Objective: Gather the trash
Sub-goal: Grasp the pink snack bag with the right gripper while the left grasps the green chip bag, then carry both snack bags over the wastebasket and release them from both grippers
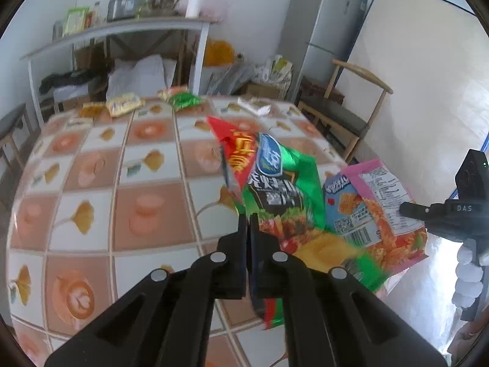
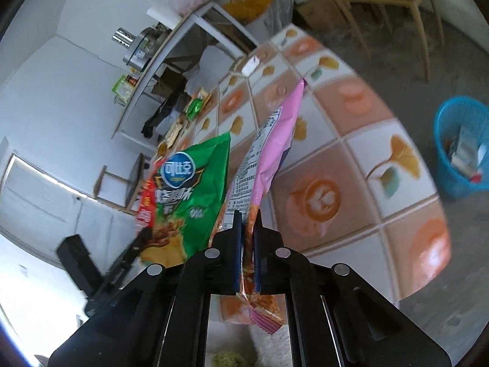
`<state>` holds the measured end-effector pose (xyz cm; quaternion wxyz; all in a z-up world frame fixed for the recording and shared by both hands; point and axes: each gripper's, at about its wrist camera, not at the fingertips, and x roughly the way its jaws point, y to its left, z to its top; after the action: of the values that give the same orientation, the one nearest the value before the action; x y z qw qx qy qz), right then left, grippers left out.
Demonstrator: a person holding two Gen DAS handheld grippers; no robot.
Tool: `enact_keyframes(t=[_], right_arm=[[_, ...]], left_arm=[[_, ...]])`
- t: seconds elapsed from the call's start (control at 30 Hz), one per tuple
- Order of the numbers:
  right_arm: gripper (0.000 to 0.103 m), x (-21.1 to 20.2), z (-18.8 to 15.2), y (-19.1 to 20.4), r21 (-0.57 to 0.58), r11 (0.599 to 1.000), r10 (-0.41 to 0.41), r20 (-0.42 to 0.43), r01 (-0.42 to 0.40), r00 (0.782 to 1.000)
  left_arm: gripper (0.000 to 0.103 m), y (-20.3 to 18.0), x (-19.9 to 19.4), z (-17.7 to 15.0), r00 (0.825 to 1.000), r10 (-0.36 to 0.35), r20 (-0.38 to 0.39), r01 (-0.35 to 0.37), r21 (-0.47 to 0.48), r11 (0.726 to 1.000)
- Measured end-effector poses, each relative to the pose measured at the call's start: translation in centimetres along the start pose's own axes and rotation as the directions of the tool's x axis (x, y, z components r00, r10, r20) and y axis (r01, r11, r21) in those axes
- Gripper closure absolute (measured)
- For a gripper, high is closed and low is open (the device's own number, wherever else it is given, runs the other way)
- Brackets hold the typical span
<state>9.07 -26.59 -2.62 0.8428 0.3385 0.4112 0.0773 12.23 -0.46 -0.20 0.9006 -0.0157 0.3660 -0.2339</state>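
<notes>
While both are angled down over the tiled table (image 1: 91, 183), the left gripper (image 1: 247, 223) is clamped on a green-and-red chip bag (image 1: 281, 189) — the right gripper (image 2: 247, 217) on a pink snack bag (image 2: 275, 140), both bags lifted clear.

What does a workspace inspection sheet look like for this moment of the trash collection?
Surface: tiled table, mostly bare near the camera.
Job's things: green chip bag with a red bag behind it, and pink snack bag, all lifted; blue waste basket on the floor, already holding rubbish.
Clutter: more wrappers at the table's far edge.
Grippers: left hand-held gripper shut on the green chip bag; right hand-held gripper shut on the pink snack bag.
Cables: nothing seen.
Surroundings: shelf, fridge, wooden chair.
</notes>
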Motion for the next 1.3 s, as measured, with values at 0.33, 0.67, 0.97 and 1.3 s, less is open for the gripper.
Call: enact_keyframes(t=[0.33,0.67,0.97,1.3], right_arm=[[0.1,-1.9,0.4,-0.1,-0.039,0.999,0.0,0.057,0.002,0.998],[0.1,-2.9,0.5,-0.6,-0.04,0.999,0.026,0.093,-0.022,0.995],[0.1,-4.9,0.6,-1.6,-0.036,0.998,0.065,0.15,-0.06,0.987],[0.1,-13.0,0.7,-5.4,0.026,1.0,-0.007,0.366,-0.003,0.93]], left_arm=[[0.103,-1.5,-1.4,1.7,0.998,0.001,0.059,-0.004,0.046,0.999],[0.103,-2.7,-2.9,2.5,0.994,0.011,0.108,-0.02,0.084,0.996],[0.103,-3.9,-3.8,3.6,0.99,0.001,0.139,-0.018,0.116,0.993],[0.103,-8.4,-3.2,8.2,0.975,-0.16,0.152,0.132,0.179,0.975]])
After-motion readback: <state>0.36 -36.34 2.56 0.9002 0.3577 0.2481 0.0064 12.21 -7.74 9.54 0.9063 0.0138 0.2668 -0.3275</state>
